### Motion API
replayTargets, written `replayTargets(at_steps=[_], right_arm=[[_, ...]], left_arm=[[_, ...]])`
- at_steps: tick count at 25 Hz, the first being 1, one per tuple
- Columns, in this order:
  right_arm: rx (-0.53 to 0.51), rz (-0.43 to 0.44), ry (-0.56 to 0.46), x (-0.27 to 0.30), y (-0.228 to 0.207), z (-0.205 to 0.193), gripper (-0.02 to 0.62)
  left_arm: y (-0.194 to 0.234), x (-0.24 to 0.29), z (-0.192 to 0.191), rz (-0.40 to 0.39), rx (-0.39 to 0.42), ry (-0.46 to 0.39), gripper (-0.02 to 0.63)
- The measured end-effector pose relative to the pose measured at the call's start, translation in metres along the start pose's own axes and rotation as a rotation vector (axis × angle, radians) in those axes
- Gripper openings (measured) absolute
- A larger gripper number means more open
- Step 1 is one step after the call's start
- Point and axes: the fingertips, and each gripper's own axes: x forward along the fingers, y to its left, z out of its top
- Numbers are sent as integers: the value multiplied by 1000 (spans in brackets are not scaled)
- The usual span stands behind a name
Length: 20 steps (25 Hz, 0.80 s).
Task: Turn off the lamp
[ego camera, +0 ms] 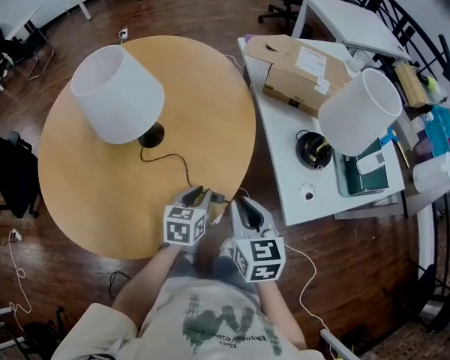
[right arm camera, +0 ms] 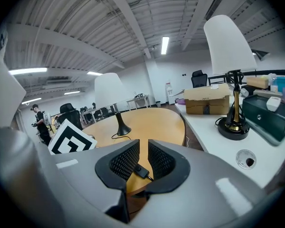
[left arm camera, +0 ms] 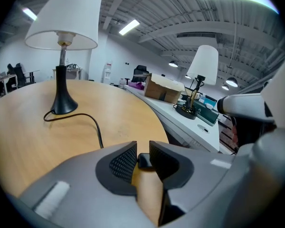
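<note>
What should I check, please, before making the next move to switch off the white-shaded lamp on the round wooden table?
1. The small black inline switch sits between the left gripper's jaws: ok.
2. The left pads appear to press on the switch: ok.
3. The right gripper has its jaws apart, gripping nothing: ok.
4. The black cord lies slack on the round wooden table: ok.
5. The white-shaded lamp stands upright on its black base: ok.
6. The lamp is currently lit: cannot tell.
</note>
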Motion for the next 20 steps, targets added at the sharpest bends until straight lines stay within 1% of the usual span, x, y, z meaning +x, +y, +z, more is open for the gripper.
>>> replayTargets(at_steps=[4, 7, 9, 12, 15, 20], right_arm=[[-5, 45, -5, 5, 9, 6, 43], [-38, 84, -2, 5, 24, 8, 35], [-48, 94, -6, 3, 38, 8, 31], [-66, 102, -51, -5, 64, 18, 15], [-83, 114, -89, -9, 93, 26, 8], [-123, 146, -124, -16, 150, 22, 3]], left_arm=[[2, -18, 10, 23, -22, -41, 80], [6, -39, 17, 43, -41, -88, 78], [8, -56, 23, 49, -45, -123, 77], [12, -85, 32, 53, -36, -179, 70], [18, -113, 37, 63, -5, -228, 33], [30, -171, 34, 70, 1, -314, 1]])
